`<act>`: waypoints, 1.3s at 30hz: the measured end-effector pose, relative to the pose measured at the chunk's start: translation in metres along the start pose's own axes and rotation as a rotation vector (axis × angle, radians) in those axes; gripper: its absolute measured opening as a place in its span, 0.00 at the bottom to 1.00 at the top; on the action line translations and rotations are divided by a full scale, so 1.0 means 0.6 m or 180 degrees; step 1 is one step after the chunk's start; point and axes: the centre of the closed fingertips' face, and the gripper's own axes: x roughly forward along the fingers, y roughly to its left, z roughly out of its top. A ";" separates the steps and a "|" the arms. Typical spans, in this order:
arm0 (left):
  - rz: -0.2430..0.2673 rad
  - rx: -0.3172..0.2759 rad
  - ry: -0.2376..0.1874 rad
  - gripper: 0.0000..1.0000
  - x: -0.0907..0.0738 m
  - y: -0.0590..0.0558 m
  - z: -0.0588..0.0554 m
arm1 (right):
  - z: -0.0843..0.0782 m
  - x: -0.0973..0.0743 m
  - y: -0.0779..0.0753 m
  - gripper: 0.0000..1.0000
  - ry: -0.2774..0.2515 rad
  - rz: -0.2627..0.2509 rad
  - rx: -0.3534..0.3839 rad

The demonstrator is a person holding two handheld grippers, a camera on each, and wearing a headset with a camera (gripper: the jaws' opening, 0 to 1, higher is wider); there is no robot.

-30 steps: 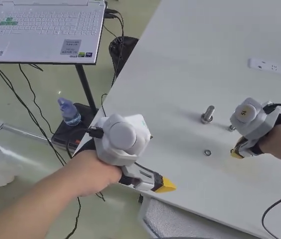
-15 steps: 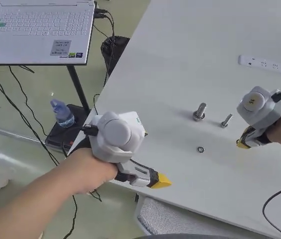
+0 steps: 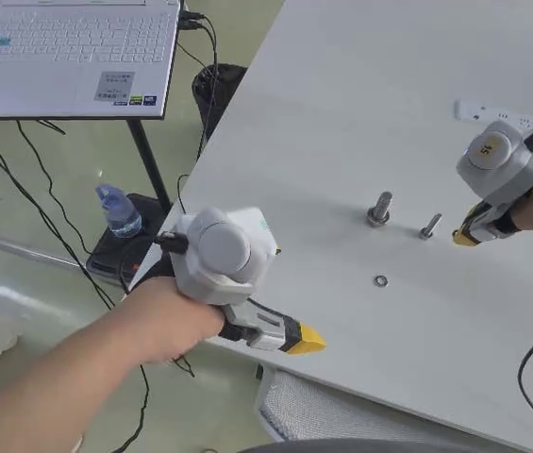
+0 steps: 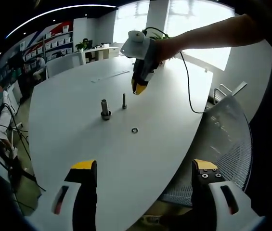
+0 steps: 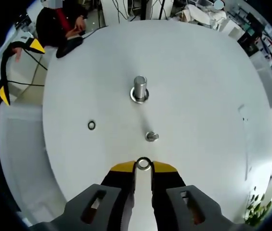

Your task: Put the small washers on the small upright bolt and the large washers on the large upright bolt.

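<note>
Right gripper [image 3: 464, 238] has drawn in over the last second, from the near side of the small bolt [image 3: 429, 226] to just beside it, not yet over it. Its fingers pinch the held washer [image 5: 144, 164] at the very tips. Looks like the carry is done and centring over the bolt comes next. Can't tell washer size. Loose washer [image 3: 380, 280] lies flat on the surface [image 3: 341, 113] near the large bolt [image 3: 379, 209]. Left gripper [image 3: 308, 340] idles at the edge, fingers spread.

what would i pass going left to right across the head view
water bottle → left gripper → large upright bolt → small upright bolt → right gripper. The loose washer lies straight below the large upright bolt in the picture, so it is left out.
</note>
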 end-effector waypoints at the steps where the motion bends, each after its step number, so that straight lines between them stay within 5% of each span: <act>1: 0.0003 -0.0004 -0.0008 0.80 0.000 0.002 0.001 | 0.003 -0.001 -0.002 0.12 -0.0013 -0.0002 0.0001; 18: -0.0027 -0.0091 -0.0067 0.87 0.010 0.009 0.003 | 0.044 0.000 -0.027 0.12 -0.0222 0.0029 0.0003; 28: -0.0063 -0.0129 -0.0133 0.98 0.011 0.008 0.007 | 0.052 0.015 -0.028 0.12 -0.0195 0.0078 -0.0049; 39: -0.0081 -0.0123 -0.0120 0.99 0.017 0.010 0.007 | 0.046 0.023 -0.029 0.12 -0.0153 0.0086 -0.0047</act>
